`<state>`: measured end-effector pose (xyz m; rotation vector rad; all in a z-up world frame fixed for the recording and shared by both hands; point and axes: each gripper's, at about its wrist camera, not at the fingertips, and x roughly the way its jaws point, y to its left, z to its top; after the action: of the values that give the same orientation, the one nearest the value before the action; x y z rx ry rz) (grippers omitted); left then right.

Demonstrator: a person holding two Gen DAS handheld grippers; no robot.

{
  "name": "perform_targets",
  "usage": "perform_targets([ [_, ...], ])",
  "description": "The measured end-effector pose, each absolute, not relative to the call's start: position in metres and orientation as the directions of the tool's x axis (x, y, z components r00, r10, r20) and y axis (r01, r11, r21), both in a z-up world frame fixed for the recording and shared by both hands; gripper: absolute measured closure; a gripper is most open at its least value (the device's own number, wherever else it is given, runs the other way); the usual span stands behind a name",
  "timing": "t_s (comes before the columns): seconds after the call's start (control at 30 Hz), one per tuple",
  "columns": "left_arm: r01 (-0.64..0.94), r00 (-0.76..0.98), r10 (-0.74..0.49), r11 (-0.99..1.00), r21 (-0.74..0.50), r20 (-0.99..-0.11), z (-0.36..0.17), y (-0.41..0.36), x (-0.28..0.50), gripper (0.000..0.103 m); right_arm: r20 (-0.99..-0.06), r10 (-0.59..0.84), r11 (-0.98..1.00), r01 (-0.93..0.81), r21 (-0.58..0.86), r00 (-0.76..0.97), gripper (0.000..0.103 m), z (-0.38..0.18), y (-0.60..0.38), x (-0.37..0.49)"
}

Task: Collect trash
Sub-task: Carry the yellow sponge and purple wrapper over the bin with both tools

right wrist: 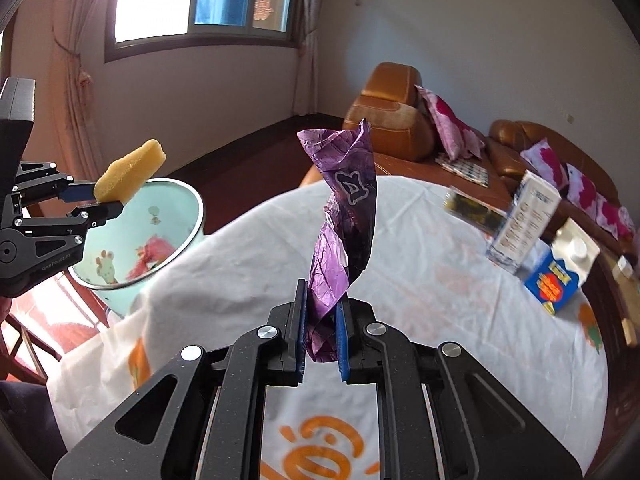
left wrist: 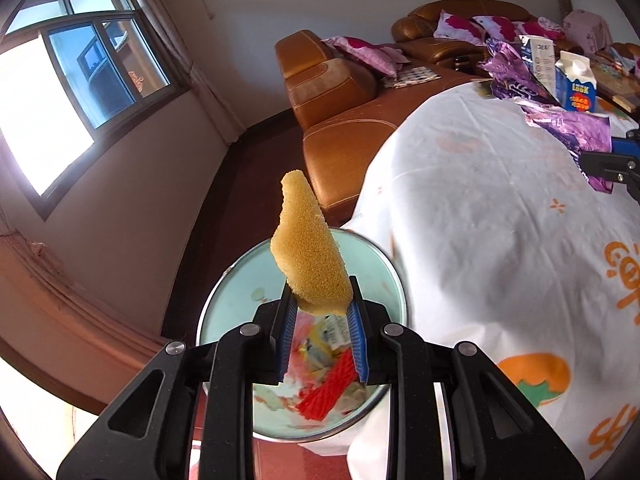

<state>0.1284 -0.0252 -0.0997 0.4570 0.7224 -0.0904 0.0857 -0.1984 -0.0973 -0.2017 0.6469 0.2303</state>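
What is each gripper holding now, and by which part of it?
The left gripper holds a yellow sponge by its lower end. The right gripper holds a purple wrapper by its bottom end.

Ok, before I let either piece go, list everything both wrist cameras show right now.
sponge: 1, yellow, clamped in left gripper above the bin
trash bin: 1, mint green, beside the table edge, red and white scraps inside
wrapper: 1, purple foil, clamped in right gripper above the table
carton: 1, blue and white, far side of table
box: 1, tall white, next to the carton
packet: 1, dark, blurred, behind the box
tablecloth: 1, white with orange prints
sofa: brown leather, pink pillows on it
left gripper: shut on sponge
right gripper: shut on wrapper
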Motion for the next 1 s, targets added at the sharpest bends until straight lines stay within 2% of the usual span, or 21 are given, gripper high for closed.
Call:
perform_targets([
  [0.43,0.134,0.745,0.186,0.899,0.417,-0.640,-0.104,0.026,0.125,0.079,-0.623,0.223,0.911,-0.388,-0.141,0.750,0.090,-0.090,-0.136,0.107],
  [1.0,0.066,0.732,0.264,0.891,0.450,-0.629,-0.111,0.066,0.131,0.078,-0.649,0.272,0.853,-0.490,-0.180,0.711,0.090,-0.099,-0.081,0.124],
])
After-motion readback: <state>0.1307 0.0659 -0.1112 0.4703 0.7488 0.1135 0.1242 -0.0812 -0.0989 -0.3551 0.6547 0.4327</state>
